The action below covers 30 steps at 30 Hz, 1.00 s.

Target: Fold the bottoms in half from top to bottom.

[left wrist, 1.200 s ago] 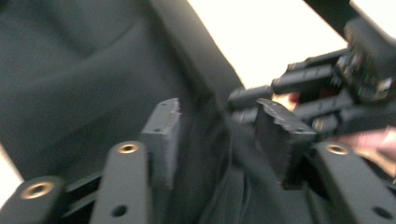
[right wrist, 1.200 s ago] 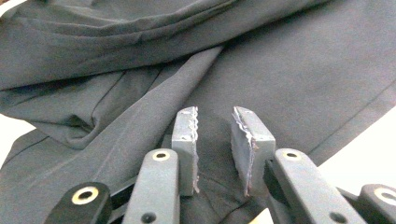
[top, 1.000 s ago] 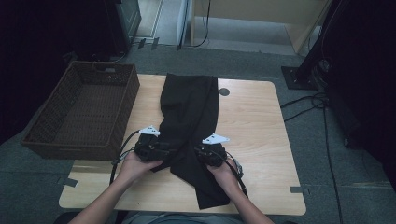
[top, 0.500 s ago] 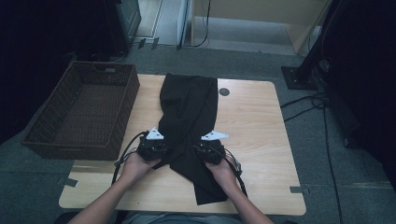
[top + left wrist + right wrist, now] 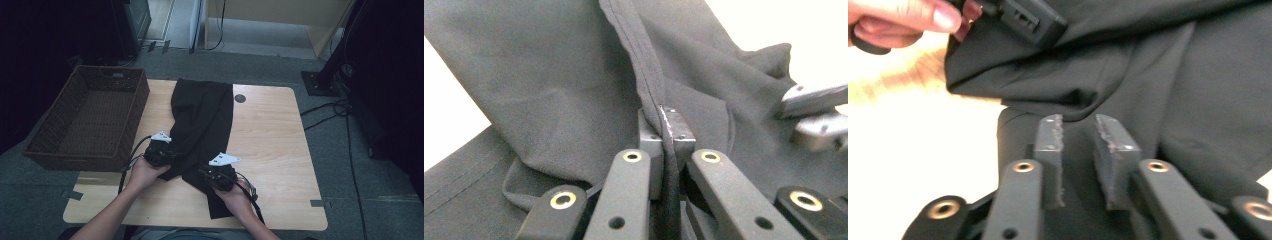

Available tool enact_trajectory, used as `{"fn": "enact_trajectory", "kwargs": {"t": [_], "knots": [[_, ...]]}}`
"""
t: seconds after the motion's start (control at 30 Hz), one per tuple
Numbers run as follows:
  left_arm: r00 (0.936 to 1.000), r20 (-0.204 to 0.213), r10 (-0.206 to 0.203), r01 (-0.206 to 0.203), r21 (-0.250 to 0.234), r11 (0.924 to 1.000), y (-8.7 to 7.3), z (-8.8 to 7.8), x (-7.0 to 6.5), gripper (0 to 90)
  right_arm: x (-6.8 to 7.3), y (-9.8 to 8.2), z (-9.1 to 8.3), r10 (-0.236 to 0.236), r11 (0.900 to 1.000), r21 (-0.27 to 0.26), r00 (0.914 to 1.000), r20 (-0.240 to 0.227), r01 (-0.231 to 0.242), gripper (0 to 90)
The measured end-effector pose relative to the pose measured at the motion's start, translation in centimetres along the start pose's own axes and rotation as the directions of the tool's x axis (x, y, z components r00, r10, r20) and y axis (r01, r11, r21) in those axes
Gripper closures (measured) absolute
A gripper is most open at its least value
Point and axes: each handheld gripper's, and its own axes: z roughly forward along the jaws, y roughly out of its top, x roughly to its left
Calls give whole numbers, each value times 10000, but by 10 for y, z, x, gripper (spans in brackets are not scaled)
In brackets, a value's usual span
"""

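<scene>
The black garment (image 5: 202, 125) lies lengthwise in the middle of the wooden table (image 5: 280, 145), beside the wicker basket (image 5: 90, 120). The left gripper (image 5: 667, 131) has just been closing and now pinches a seamed edge of the garment. The right gripper (image 5: 1078, 131) has its 2 jaws a little apart above the cloth, grasping nothing.

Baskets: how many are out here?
1. The wicker basket sits at the table's left edge, beside the black garment. Dark surroundings could hide others.
</scene>
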Motion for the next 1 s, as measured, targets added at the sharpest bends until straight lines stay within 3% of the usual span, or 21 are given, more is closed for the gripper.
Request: {"fn": "enact_trajectory", "kwargs": {"t": [0.1,0.17,0.37,0.4,0.43,0.47,0.57,0.6,0.67,0.73,0.8,0.87,1.0], "knots": [[10000,53,9,-9,-45,10000,1,-2,-1,895,4,0,0,66,10000,43,9992,-406,-64,599],[10000,62,39,-39,-9,10000,1,-2,-1,895,10,-2,1,-168,9996,224,9980,-605,182,541],[10000,71,-37,37,0,10000,-2,-1,1,895,15,-19,11,-785,9961,378,9962,-389,800,532],[10000,31,-36,36,22,10000,-2,0,2,894,17,-20,12,-1144,9928,340,9932,-227,1151,545],[10000,-20,-5,5,47,10000,-3,0,2,894,19,-21,13,-1751,9841,339,9845,113,1746,559],[10000,-25,-24,24,61,10000,-4,1,2,894,20,-22,14,-2050,9786,243,9784,280,2043,573],[9999,-102,-81,82,113,9999,-6,4,4,894,14,-20,15,-1537,9881,95,9872,428,1534,802],[9998,-155,-82,85,184,9998,-8,6,4,894,13,-19,14,-1285,9916,182,9909,407,1278,839],[9997,-248,-3,10,317,9995,-8,8,4,893,8,-12,13,-413,9971,628,9988,-244,428,858],[9996,-274,7,1,308,9995,-8,8,4,893,8,-6,8,85,9969,781,9953,-961,-9,862],[9994,-343,56,-44,359,9993,-8,8,5,893,11,4,-2,174,9977,680,9881,-1525,-71,863],[9991,-393,124,-105,478,9988,-8,10,5,893,11,16,-11,38,9988,482,9849,-1731,46,862],[9987,-449,229,-207,498,9985,-8,11,3,893,-8,36,-20,38,9998,187,9909,-1345,-13,857]]}}
